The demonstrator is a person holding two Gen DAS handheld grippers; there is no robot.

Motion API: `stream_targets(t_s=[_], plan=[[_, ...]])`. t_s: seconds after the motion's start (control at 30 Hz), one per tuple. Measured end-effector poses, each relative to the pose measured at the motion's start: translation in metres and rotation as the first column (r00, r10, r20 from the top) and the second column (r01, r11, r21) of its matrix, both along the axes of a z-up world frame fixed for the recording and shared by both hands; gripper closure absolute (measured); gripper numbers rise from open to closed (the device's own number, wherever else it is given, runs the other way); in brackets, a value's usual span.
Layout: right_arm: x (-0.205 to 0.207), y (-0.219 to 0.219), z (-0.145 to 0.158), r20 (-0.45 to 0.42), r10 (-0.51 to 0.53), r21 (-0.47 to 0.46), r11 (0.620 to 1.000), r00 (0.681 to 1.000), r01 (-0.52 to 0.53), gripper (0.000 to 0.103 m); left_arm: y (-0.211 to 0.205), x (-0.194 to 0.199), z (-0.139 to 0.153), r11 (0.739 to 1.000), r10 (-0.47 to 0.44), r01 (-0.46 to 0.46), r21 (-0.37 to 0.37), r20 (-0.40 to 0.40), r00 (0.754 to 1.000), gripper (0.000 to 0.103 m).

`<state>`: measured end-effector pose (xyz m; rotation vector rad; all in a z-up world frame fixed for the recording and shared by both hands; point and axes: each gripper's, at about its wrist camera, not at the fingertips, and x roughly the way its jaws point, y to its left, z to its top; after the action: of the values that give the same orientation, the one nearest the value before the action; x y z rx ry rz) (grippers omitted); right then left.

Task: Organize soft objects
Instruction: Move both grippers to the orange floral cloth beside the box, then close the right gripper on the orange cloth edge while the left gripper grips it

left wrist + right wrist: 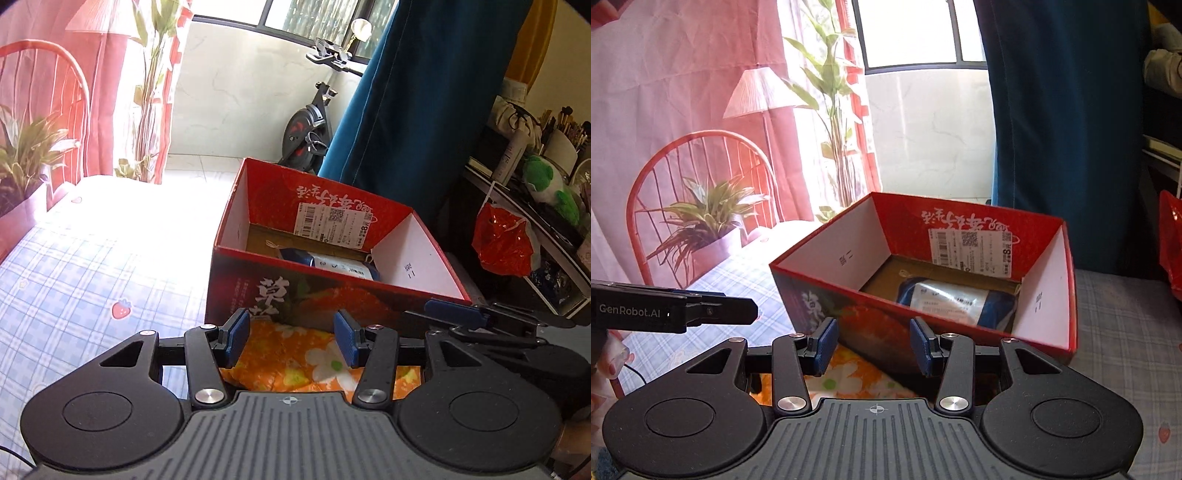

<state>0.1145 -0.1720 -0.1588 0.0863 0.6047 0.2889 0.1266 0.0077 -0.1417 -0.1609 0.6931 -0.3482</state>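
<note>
While both grippers hover low over the bed, each camera looks forward between its own two blue-padded fingers. The left gripper (291,338) has its jaws spread wide, with nothing between the pads; an orange floral soft pack (295,362) lies on the bed directly beneath and between the fingers, not clamped. The right gripper (873,345) is likewise spread wide and holds nothing; the same orange floral soft pack (849,373) shows under its left finger, partly shaded by the box.

Just beyond the pack stands a red cardboard box (258,280), open at the top, its near wall touching or almost touching the pack's far edge. Inside the box, on its brown floor, lies a blue-and-white soft package (340,266), toward the box's right side (956,302). A white shipping label (334,225) is stuck to the inner face of the far wall.

The bed carries a blue plaid sheet (85,280) printed with strawberries. Farther back hang a teal curtain (424,103) and a red printed backdrop (683,92). An exercise bike (314,125) stands near the window.
</note>
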Motion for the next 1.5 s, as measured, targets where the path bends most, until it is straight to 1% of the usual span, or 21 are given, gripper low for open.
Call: stream_targets(t_s=[0.13,0.2,0.3,0.47,0.57,0.63,0.7,0.9,0.97,1.03,1.13,1.2,1.33,1.37,1.43,1.47,1.5], plan=[[-0.025,0.007,-0.015,-0.011,-0.001,-0.019,1.000,1.000,0.001,0.063,0.001,-0.006,-0.016,1.000,-0.002,0.002,0.003,-0.036,0.999,0.050],[-0.036,0.006,-0.020,-0.042,-0.004,0.003,1.000,0.999,0.004,0.062,0.004,-0.009,-0.025,1.000,0.007,-0.007,-0.006,-0.062,0.998,0.050],[-0.052,0.002,-0.024,-0.056,0.010,0.049,0.999,0.998,-0.007,0.060,0.009,-0.014,-0.040,0.999,0.029,-0.032,-0.030,-0.100,0.995,0.050],[-0.061,0.001,-0.035,-0.097,0.013,0.059,0.998,0.995,-0.007,0.060,0.012,-0.019,-0.059,0.998,0.046,-0.053,-0.037,-0.153,0.987,0.050],[-0.062,0.000,-0.043,-0.119,0.004,0.061,0.998,0.993,0.004,0.060,0.016,-0.017,-0.061,0.996,0.073,-0.079,-0.030,-0.161,0.984,0.050],[-0.065,-0.003,-0.045,-0.119,0.004,0.082,0.997,0.993,0.006,0.057,0.018,-0.017,-0.062,0.995,0.082,-0.089,-0.036,-0.163,0.983,0.050],[-0.066,-0.006,-0.047,-0.123,-0.007,0.089,0.996,0.992,0.018,0.057,0.018,-0.017,-0.064,0.995,0.074,-0.084,-0.048,-0.170,0.983,0.050],[-0.069,-0.012,-0.051,-0.128,-0.044,0.092,0.994,0.991,0.056,0.056,0.015,-0.018,-0.069,0.997,0.064,-0.072,-0.040,-0.179,0.982,0.050],[-0.067,-0.014,-0.053,-0.135,-0.054,0.092,0.994,0.989,0.066,0.055,0.015,-0.018,-0.070,0.997,0.064,-0.072,-0.041,-0.178,0.982,0.050],[-0.066,-0.015,-0.055,-0.139,-0.064,0.095,0.992,0.988,0.077,0.051,0.014,-0.019,-0.071,0.997,0.062,-0.069,-0.034,-0.175,0.983,0.050],[-0.066,-0.016,-0.059,-0.153,-0.066,0.115,0.990,0.986,0.084,0.051,0.011,-0.019,-0.072,0.998,0.060,-0.064,-0.020,-0.177,0.982,0.050],[-0.066,-0.014,-0.059,-0.158,-0.049,0.133,0.989,0.986,0.071,0.053,0.008,-0.020,-0.073,0.998,0.055,-0.058,-0.012,-0.175,0.983,0.050],[-0.067,-0.009,-0.054,-0.141,-0.034,0.129,0.990,0.989,0.053,0.054,0.008,-0.020,-0.072,0.998,0.055,-0.057,-0.011,-0.172,0.984,0.050],[-0.068,-0.010,-0.053,-0.134,-0.036,0.134,0.989,0.990,0.054,0.056,0.008,-0.020,-0.073,0.998,0.054,-0.057,-0.013,-0.173,0.983,0.050],[-0.070,-0.010,-0.049,-0.112,-0.041,0.135,0.989,0.993,0.056,0.064,0.008,-0.019,-0.073,0.998,0.054,-0.057,-0.011,-0.174,0.983,0.050],[-0.070,-0.010,-0.047,-0.100,-0.042,0.131,0.990,0.994,0.055,0.066,0.008,-0.019,-0.074,0.998,0.053,-0.056,-0.010,-0.175,0.983,0.050],[-0.071,-0.010,-0.045,-0.090,-0.039,0.130,0.990,0.995,0.051,0.070,0.007,-0.019,-0.074,0.998,0.053,-0.055,-0.007,-0.175,0.983,0.050]])
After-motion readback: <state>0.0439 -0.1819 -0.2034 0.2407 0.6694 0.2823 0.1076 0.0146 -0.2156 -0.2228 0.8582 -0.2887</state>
